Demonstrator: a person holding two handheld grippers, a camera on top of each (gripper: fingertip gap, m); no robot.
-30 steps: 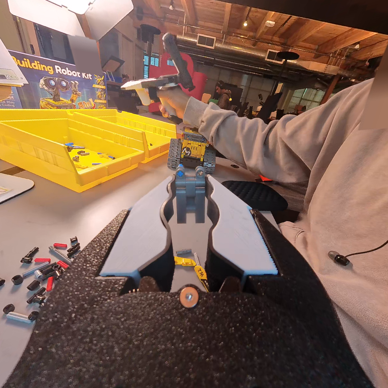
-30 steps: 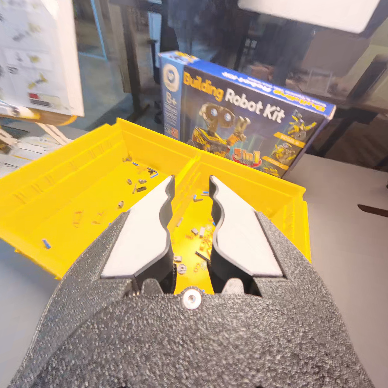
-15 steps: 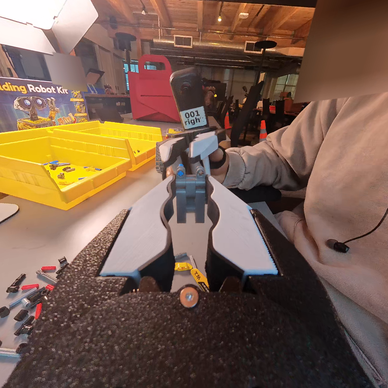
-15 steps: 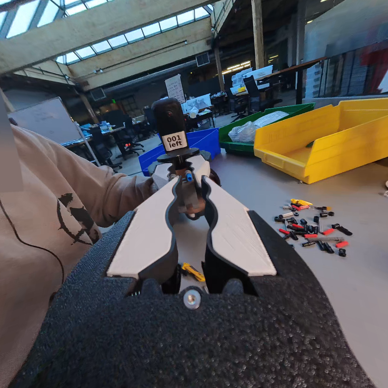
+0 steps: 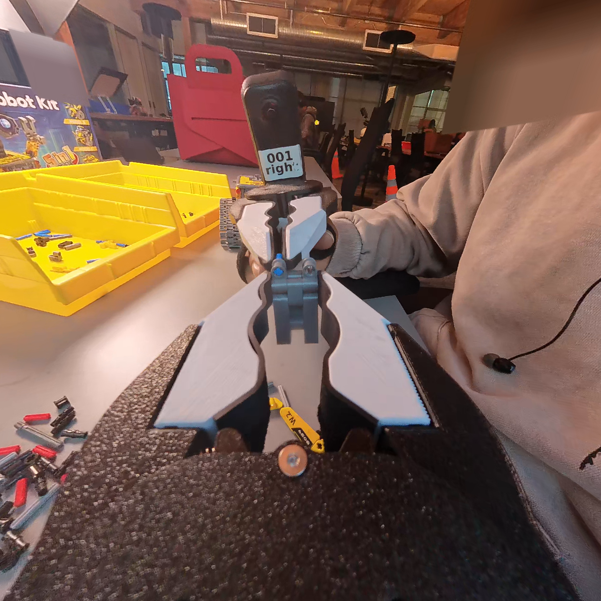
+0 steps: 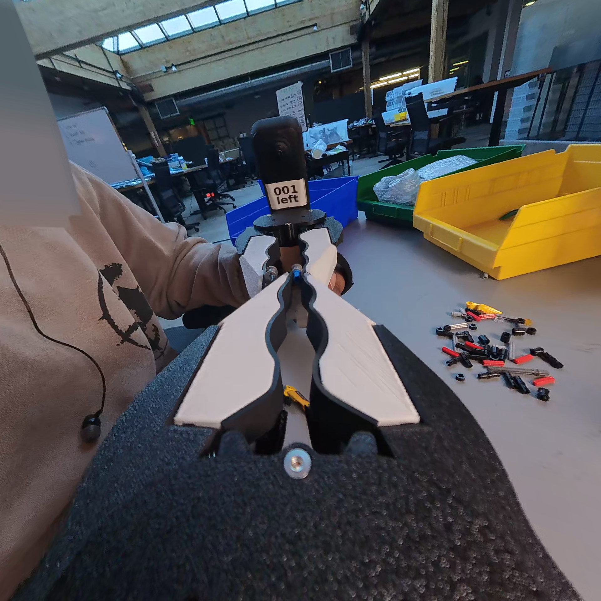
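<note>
Yellow bins (image 5: 81, 292) stand at the far left of the grey table (image 5: 130, 341) in the left wrist view. The nearest one holds a thin scatter of small blue, black and grey pieces, and the one behind it shows only a couple of dark bits. A blue kit box (image 5: 39, 136) stands behind them, and a loose pile of small parts (image 5: 32, 455), red, black and grey, lies on the table near the front left edge. Further right, a small tracked model (image 5: 229, 224) sits on the table, partly hidden. At the centre, the left gripper (image 5: 294, 278) is clamped on a grey block (image 5: 294, 312), its fingers narrowed against the block's two sides and holding it off the table. The block sits square and upright between the fingers, which looks like a firm, even hold. A blue pin (image 5: 278, 270) and a grey pin (image 5: 308, 268) stick out of the block's far end. The right gripper (image 5: 278, 257) meets it nose to nose, drawn nearly closed, and its tips appear to pinch the blue pin in line with the pin's length. A yellow strip (image 5: 297, 422) lies on the table under the left gripper. On the right, a person's beige sleeve (image 5: 422, 211) reaches in. The right wrist view shows more containers, left to right: a blue bin (image 6: 331, 198) whose contents are hidden, a green bin (image 6: 439, 162) holding clear plastic bags, and a large yellow bin (image 6: 487, 227) with one green item inside.
</note>
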